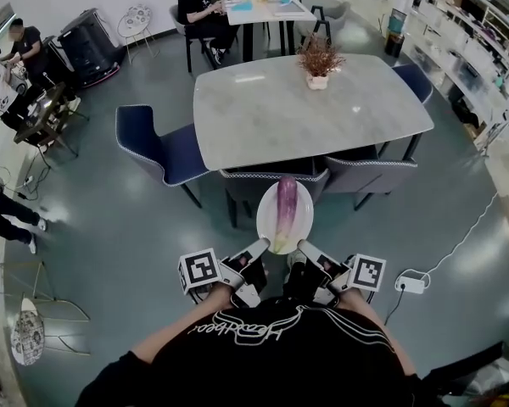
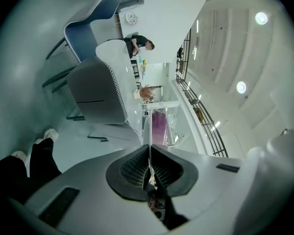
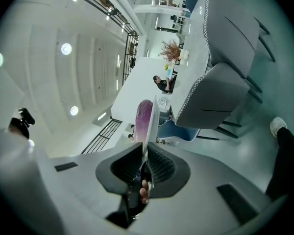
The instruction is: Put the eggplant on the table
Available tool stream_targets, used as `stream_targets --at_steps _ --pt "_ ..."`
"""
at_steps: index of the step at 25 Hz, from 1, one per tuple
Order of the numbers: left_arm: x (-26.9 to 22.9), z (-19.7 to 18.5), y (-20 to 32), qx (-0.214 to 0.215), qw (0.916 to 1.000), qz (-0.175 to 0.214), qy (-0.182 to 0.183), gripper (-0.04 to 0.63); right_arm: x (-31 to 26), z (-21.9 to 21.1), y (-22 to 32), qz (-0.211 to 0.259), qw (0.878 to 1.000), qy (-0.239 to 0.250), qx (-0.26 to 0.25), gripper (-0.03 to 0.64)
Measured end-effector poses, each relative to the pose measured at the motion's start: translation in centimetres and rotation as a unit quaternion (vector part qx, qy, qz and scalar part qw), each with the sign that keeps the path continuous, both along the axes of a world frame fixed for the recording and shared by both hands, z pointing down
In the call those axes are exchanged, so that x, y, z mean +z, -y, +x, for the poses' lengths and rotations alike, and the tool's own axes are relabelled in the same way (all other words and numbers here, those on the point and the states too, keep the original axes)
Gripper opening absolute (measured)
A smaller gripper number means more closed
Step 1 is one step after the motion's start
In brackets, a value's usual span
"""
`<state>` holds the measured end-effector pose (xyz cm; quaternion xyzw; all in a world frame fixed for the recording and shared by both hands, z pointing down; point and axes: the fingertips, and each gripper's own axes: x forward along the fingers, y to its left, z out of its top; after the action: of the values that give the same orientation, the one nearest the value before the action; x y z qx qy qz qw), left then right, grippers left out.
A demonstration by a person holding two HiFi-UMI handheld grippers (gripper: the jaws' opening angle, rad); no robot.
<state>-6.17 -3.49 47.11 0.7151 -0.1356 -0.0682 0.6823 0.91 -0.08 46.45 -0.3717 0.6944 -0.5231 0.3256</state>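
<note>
A purple eggplant point(image 1: 286, 211) lies lengthwise on a white plate point(image 1: 265, 222) held in the air in front of the person, short of the grey table point(image 1: 271, 134). My left gripper point(image 1: 262, 246) is shut on the plate's near left rim and my right gripper point(image 1: 303, 246) is shut on its near right rim. In the left gripper view the plate point(image 2: 148, 126) shows edge-on between the jaws with the eggplant point(image 2: 159, 124) beside it. In the right gripper view the plate point(image 3: 152, 117) is also edge-on, the eggplant point(image 3: 143, 118) on its left side.
Two grey chairs point(image 1: 271, 181) point(image 1: 371, 173) stand tucked at the table's near edge, right ahead of the plate. A blue chair point(image 1: 157, 149) is at the left end. A potted dried plant point(image 1: 319, 63) stands on the table's far side. People sit at other tables behind and at left.
</note>
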Motion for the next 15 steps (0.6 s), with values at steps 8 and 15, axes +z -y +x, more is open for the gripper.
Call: stream_targets --at_steps 8,15 --pt "-0.2 0.7 2.6 -0.011 0.9998 0.01 0.016 0.018 -0.4 1.1 2.9 0.007 1.0 0.005 -0.012 0.038" --pt "-0.6 2.9 6.0 -0.024 0.9997 0.008 0.002 0.018 -0.3 3.0 6.5 0.0 1.0 -0.001 -0.018 0.038"
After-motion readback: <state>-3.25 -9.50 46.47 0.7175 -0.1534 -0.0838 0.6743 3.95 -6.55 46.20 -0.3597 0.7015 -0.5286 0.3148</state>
